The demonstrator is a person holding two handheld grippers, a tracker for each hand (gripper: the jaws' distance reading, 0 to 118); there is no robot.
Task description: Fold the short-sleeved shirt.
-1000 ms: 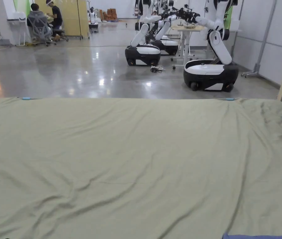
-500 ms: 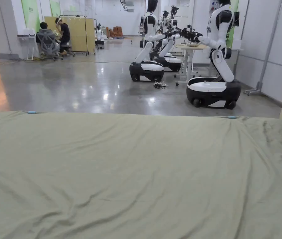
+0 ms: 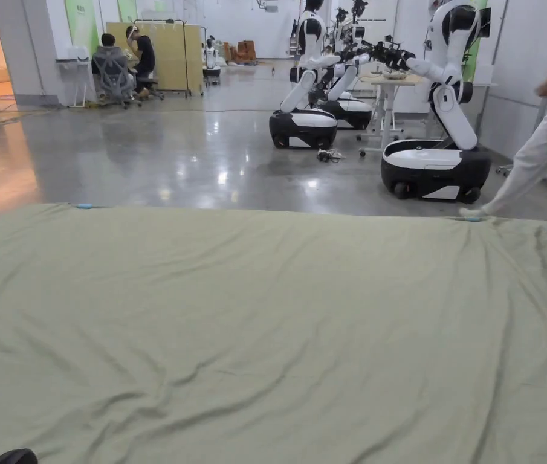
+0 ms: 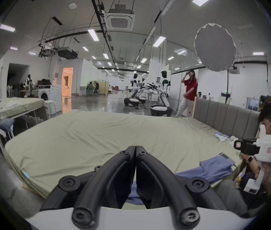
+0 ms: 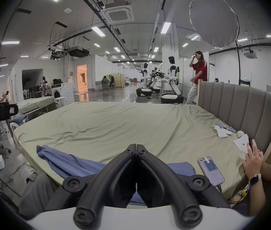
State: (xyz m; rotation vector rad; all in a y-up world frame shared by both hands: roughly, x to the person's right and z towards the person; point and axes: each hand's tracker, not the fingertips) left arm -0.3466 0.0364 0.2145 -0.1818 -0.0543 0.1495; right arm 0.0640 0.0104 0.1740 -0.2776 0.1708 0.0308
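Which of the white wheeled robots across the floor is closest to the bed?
The right-hand robot, just beyond the bed and its far edge. The other two stand farther back, beside the small table.

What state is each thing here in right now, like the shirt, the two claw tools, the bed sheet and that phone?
Blue shirt: crumpled, unfolded, at the bed's near edge.
Left gripper: shut, empty.
Right gripper: shut, empty.
Green sheet: spread flat, lightly wrinkled.
Phone: lying on the sheet, screen lit.
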